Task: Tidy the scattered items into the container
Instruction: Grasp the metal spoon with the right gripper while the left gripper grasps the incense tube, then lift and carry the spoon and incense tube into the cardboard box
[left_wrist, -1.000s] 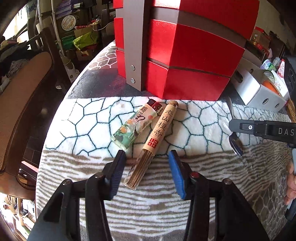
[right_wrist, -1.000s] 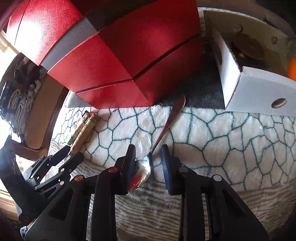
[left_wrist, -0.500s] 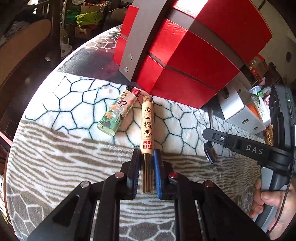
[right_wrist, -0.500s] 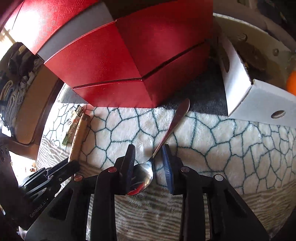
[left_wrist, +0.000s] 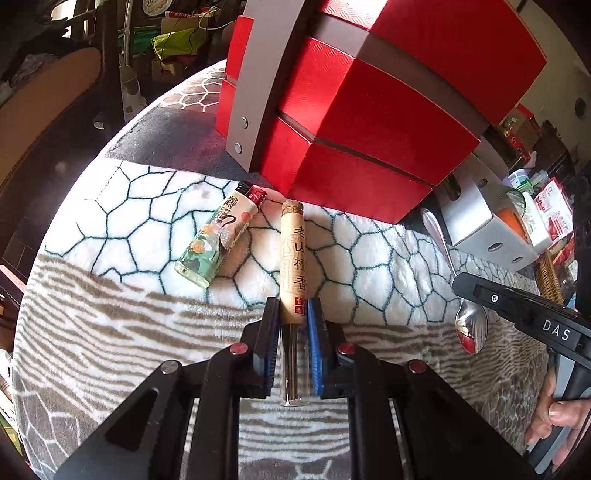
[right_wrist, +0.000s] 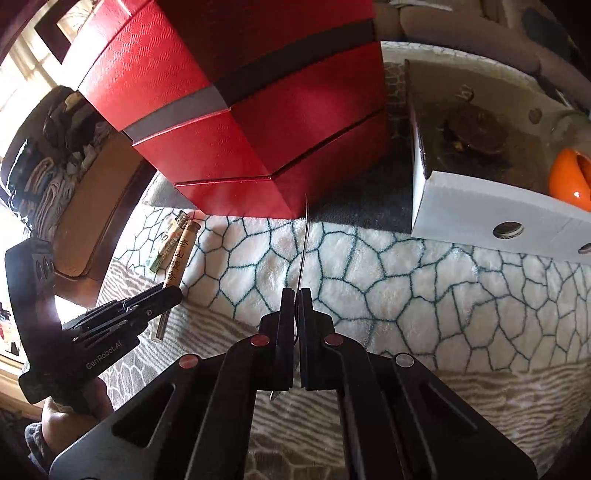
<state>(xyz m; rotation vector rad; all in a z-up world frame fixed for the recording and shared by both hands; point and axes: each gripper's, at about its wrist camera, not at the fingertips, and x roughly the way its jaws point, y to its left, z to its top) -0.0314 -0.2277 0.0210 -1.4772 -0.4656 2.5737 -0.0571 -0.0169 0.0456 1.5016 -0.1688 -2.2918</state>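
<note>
My left gripper (left_wrist: 291, 306) is shut on the lower part of a clear incense tube (left_wrist: 293, 254) with a tan label and cork cap, which lies on the fleece blanket. A floral lighter (left_wrist: 218, 240) lies just left of the tube. My right gripper (right_wrist: 296, 295) is shut on a metal spoon (right_wrist: 303, 240), seen edge-on with its handle pointing away toward the red box. In the left wrist view the spoon (left_wrist: 471, 326) hangs by its bowl from the right gripper (left_wrist: 465, 291). An open white cardboard box (right_wrist: 480, 206) stands at the back right.
A tall red stacked box (left_wrist: 369, 129) stands close behind the tube and lighter. The white box holds a dark round thing and an orange object (right_wrist: 569, 181). A chair (left_wrist: 48, 96) sits beyond the table's left edge. A hand (left_wrist: 557, 417) holds the right gripper's grip.
The left jaws closed onto the incense tube and the wrist rolled. The right jaws closed on the spoon, which now stands edge-on and has risen slightly off the blanket.
</note>
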